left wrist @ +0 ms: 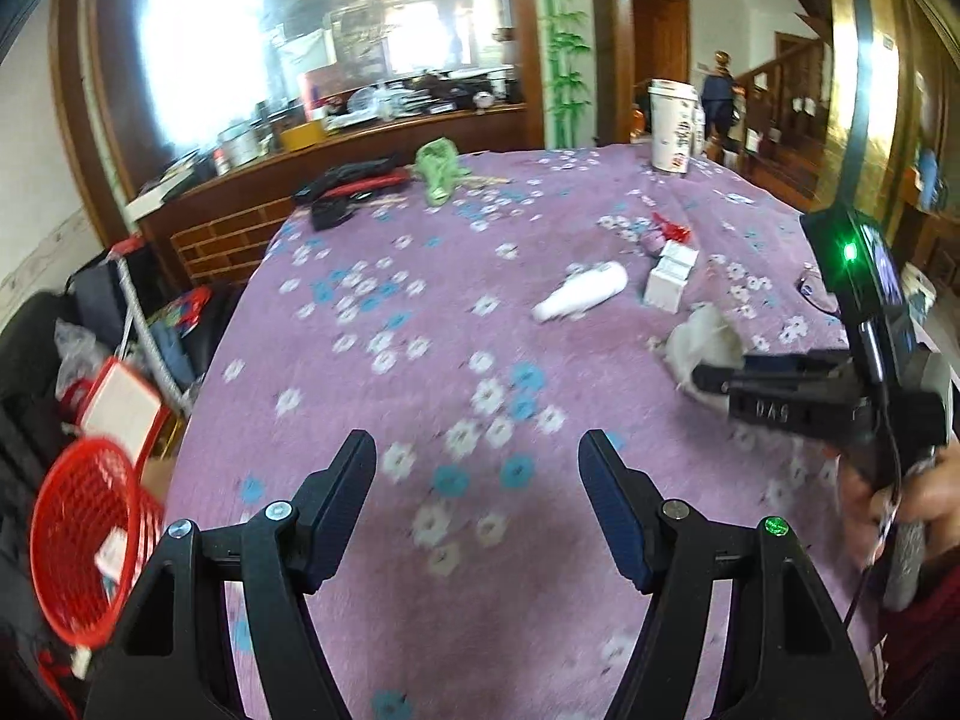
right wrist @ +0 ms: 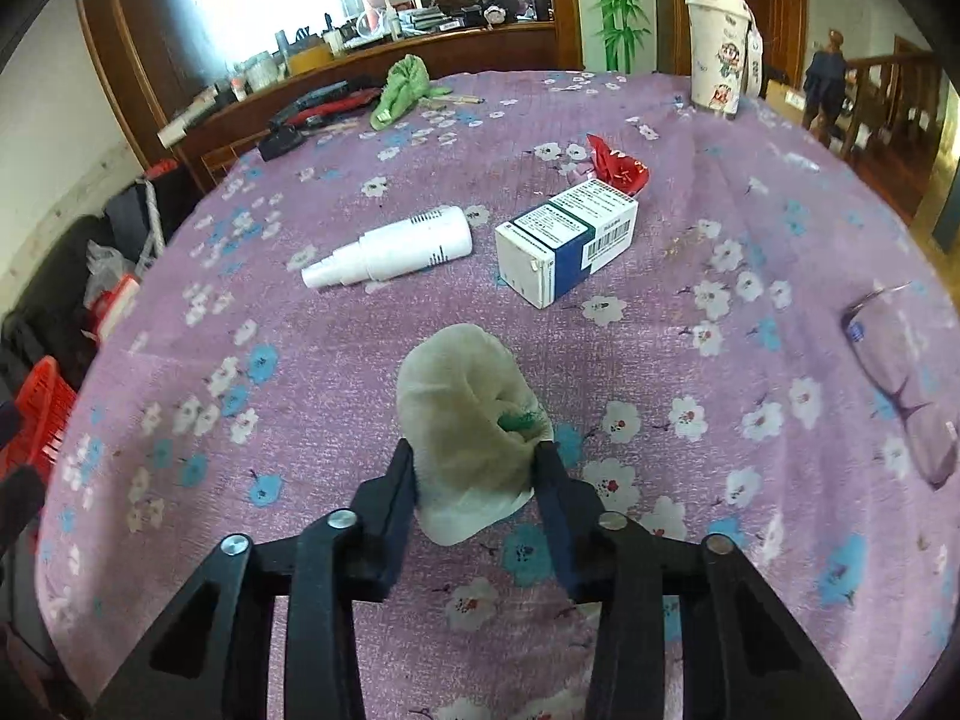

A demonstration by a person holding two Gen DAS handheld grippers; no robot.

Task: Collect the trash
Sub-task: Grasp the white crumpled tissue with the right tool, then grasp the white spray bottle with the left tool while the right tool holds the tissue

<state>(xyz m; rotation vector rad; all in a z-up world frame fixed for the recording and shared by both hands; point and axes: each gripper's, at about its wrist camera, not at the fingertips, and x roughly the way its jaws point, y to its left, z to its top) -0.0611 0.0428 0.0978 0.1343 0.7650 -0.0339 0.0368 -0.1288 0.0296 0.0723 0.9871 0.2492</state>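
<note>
A crumpled white tissue wad [right wrist: 465, 420] sits between the fingers of my right gripper [right wrist: 477, 468], which is shut on it just above the purple flowered tablecloth [right wrist: 300, 450]. The wad also shows in the left wrist view [left wrist: 702, 339], with the right gripper [left wrist: 699, 375] on it. My left gripper [left wrist: 477, 450] is open and empty over the cloth near the table's left front. A red mesh basket [left wrist: 84, 546] stands off the table's left edge. A white spray bottle [right wrist: 390, 252], a white and blue carton [right wrist: 567, 237] and a red wrapper [right wrist: 618, 168] lie further back.
A tall paper cup [right wrist: 717, 48] stands at the far right. A green cloth [right wrist: 402, 90] and a black and red object [right wrist: 318, 105] lie at the far left. Glasses [right wrist: 900, 378] rest on the right. Clutter fills the floor left of the table.
</note>
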